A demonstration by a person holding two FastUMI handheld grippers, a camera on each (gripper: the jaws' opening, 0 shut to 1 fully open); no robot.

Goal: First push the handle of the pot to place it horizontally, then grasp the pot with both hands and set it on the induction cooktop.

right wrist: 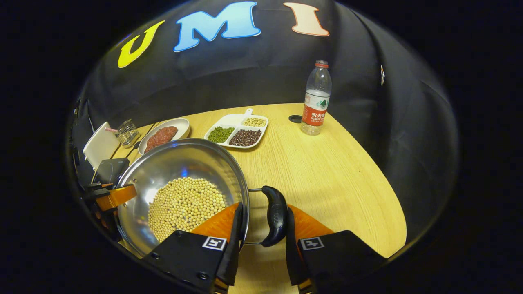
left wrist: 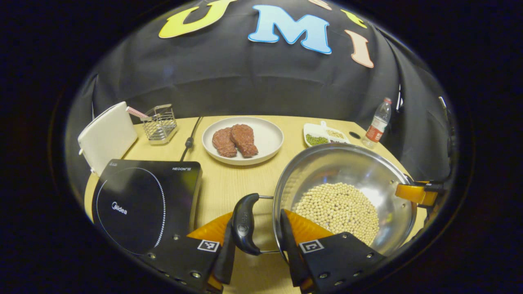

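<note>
1. Straddling a side handle each, the left gripper (left wrist: 261,241) and right gripper (right wrist: 261,241) stand apart, not clamped.
2. Pot (left wrist: 347,196): on the counter (right wrist: 327,179), beside the cooktop (left wrist: 143,204).
3. Risk: an uneven lift could tilt it, spilling the beans (left wrist: 339,210).
4. Unclear: pad contact with handles; the pot's underside is hidden.

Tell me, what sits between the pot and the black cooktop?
Only bare wooden table, seen in the left gripper view, separates the pot from the cooktop.
</note>
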